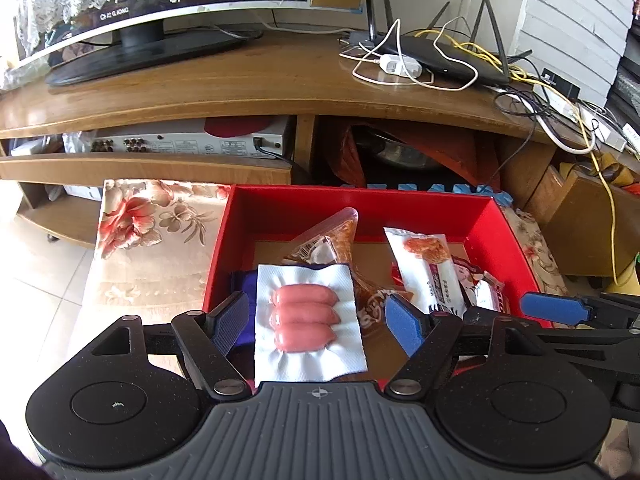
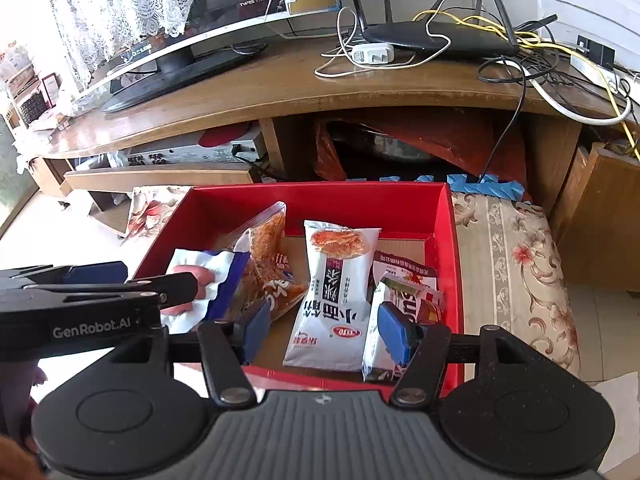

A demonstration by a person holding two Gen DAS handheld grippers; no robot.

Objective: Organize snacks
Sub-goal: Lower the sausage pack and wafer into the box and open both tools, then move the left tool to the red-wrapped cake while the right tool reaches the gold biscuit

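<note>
A red box (image 1: 360, 204) (image 2: 320, 200) holds several snack packs. A white vacuum pack of three pink sausages (image 1: 306, 316) (image 2: 192, 280) lies at its near left, between the spread fingers of my open left gripper (image 1: 316, 320) and not gripped. An orange-brown spicy strip bag (image 1: 344, 240) (image 2: 268, 248) leans behind it. A tall white noodle-snack pack (image 1: 428, 268) (image 2: 332, 296) lies in the middle, smaller packs (image 2: 400, 300) to its right. My right gripper (image 2: 320, 328) is open over the box's near edge, around the white pack's lower end, empty.
The box sits on a floral cloth (image 1: 160, 232) (image 2: 516, 264). Behind is a wooden TV stand (image 1: 280, 80) with a monitor (image 1: 140, 40), a router (image 2: 440, 36), tangled cables (image 1: 560, 112) and a receiver (image 1: 188, 144) on its shelf. Tiled floor is at left.
</note>
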